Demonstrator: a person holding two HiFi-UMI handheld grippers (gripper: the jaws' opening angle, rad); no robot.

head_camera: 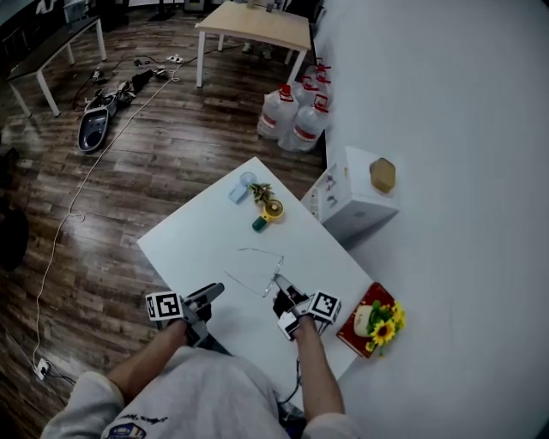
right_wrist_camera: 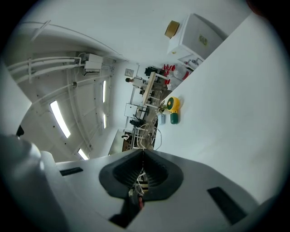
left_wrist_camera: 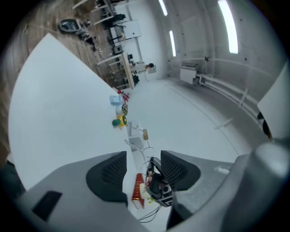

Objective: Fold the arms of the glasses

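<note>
White worktop, set corner-on against a white wall, wood floor around it.

Nearest: both forearms reach in from the bottom edge of the head view.
- left tongs: level, pointing across toward the other hand. Jaws well apart, nothing between the pads. They stand clear of the glasses.
- right tongs: jaws fully together, pinched on the thin wire of the glasses at one end. The wire loops stick out just past the tips.
- glasses: hang off the right tongs over the middle of the worktop, between the two hands and slightly beyond them. Cannot tell whether any part touches the surface, or whether either arm is folded.
- red box topped with sunflowers: right edge of the worktop, just beside the right hand.

Further out:
- yellow-and-green toy near the far corner, with a pale blue item just beside it.
- white carton past the worktop by the wall, small brown object on top.
- water jugs on the floor beyond it.
- wooden table at the back.
</note>
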